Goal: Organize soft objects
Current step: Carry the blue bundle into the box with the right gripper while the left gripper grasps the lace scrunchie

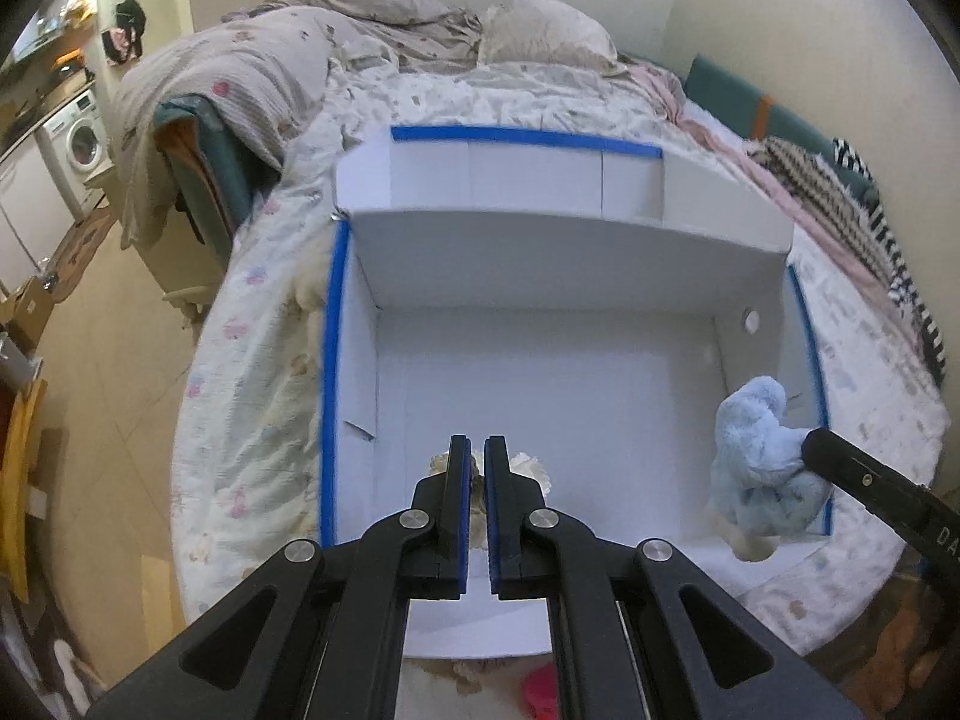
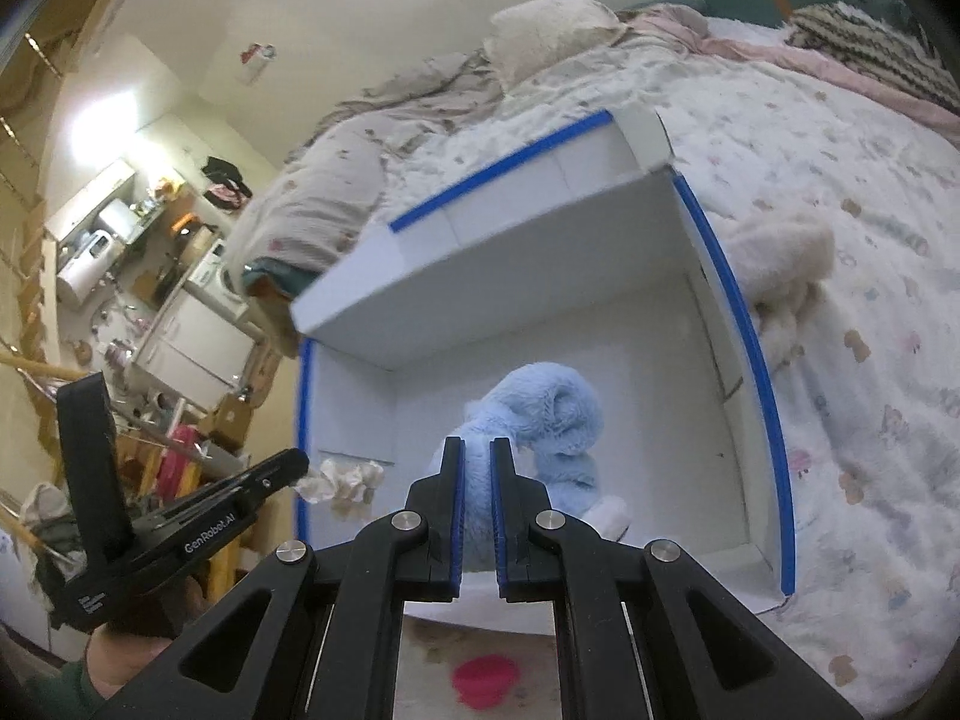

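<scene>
A white cardboard box with blue-taped rims lies open on the bed; it also shows in the right wrist view. My left gripper is shut on a cream frilly soft item, held over the box's near left part; that item shows in the right wrist view. My right gripper is shut on a light blue plush toy, held inside the box at its right side. The blue plush also shows in the left wrist view.
A cream fluffy plush lies on the bed just outside the box's right wall. A pink object lies below near the bed's front edge. A rumpled duvet and a pillow lie behind the box.
</scene>
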Available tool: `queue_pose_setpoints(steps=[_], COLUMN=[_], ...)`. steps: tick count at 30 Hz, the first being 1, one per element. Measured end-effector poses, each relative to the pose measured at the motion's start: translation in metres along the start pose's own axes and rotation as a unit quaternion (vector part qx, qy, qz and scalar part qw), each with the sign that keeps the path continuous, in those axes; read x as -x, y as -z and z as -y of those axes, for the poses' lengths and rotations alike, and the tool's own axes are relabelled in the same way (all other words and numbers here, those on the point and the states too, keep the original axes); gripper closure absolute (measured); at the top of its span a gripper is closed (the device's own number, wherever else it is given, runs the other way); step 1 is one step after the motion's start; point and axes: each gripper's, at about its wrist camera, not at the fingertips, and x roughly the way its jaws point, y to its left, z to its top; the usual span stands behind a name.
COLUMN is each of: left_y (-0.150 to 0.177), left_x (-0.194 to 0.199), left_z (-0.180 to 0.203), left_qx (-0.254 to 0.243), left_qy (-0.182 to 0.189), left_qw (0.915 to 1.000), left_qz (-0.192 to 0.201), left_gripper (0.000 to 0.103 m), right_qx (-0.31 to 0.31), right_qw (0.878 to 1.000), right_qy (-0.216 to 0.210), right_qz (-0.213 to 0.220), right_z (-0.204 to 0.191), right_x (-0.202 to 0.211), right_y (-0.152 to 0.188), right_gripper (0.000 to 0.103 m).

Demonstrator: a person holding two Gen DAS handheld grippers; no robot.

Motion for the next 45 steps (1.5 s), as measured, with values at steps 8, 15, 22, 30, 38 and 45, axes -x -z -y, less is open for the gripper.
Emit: queue_pose_setpoints(steps=[8, 15, 22, 30, 38, 45], left_y=[0.007, 0.012, 0.019, 0.023, 0.024, 0.024], left_x=[-0.036, -0.050, -0.066, -0.070, -0.069, -0.062], left_z=[0.006, 0.011, 0.014, 0.013, 0.013, 0.012], left_qx=[0.004, -0.011, -0.028, -0.030, -0.030, -0.030], left_qy=[-0.003, -0.021, -0.031, -0.031, -0.030, -0.023], left_qw=[0.9996, 0.9992, 0.9978, 0.9974, 0.9973, 0.9980], left_qz=[-0.026, -0.032, -0.051, -0.057, -0.060, -0.051], left_gripper=[0.099, 0.099, 0.098, 0.098, 0.096, 0.082], right_qx=[-0.015, -0.001, 0.000, -0.002, -0.012, -0.029], right_qw=[0.999, 0.997, 0.993, 0.992, 0.993, 0.994], right_qy=[0.035, 0.051, 0.069, 0.071, 0.059, 0.048], right_qz=[-0.030, -0.061, -0.097, -0.107, -0.105, -0.089], right_z=[0.016, 0.014, 0.020, 0.021, 0.024, 0.028], right_x=[-0.030, -0.054, -0.075, -0.079, -0.078, -0.072], right_y=[0.008, 0.011, 0.021, 0.026, 0.024, 0.019], right_gripper=[0.094, 0.094, 0.094, 0.093, 0.092, 0.055])
